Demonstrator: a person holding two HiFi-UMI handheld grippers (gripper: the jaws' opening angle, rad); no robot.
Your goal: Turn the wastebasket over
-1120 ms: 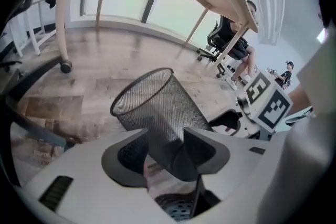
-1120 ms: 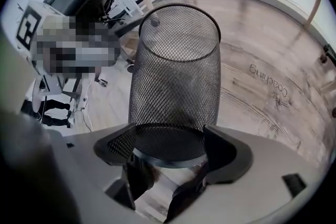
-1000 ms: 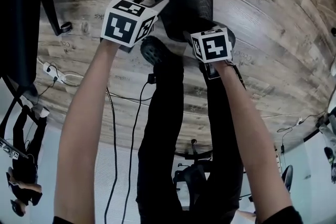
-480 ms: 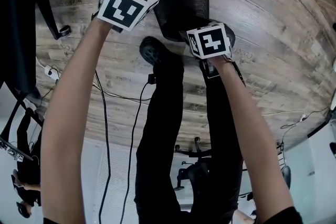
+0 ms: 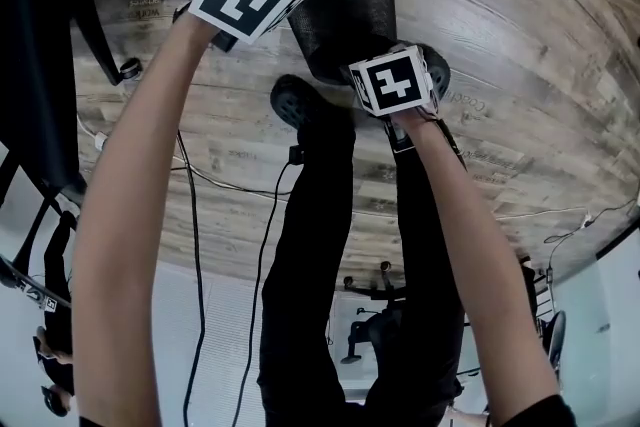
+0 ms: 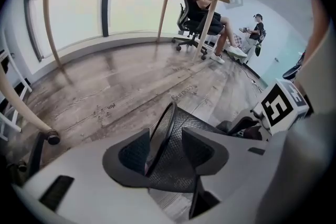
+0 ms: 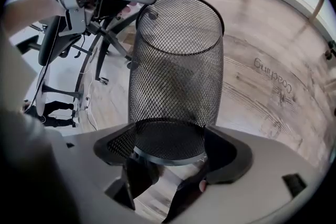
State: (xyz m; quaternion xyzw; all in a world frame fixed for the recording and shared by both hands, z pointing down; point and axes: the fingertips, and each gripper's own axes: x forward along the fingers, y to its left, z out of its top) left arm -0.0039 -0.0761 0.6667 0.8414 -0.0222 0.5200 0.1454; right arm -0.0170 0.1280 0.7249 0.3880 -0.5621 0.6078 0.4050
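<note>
I am holding a black mesh wastebasket [image 7: 176, 60] tipped on a slant above a pale wood-plank floor [image 5: 500, 95], one hand-held gripper at each end. My right gripper [image 7: 170, 136] grasps the closed base [image 7: 168, 152], which fills the gap between its two jaws, a pad against each side. My left gripper [image 6: 164, 138] is at the far, open end. The round rim [image 6: 167, 118] passes edge-on between its jaws and lies close to one pad, with a clear gap to the other. These jaws are released and have just been opening. In the head view the basket lies between the two marker cubes, mouth pointing away from me, above my dark-trousered legs [image 5: 310, 245].
</note>
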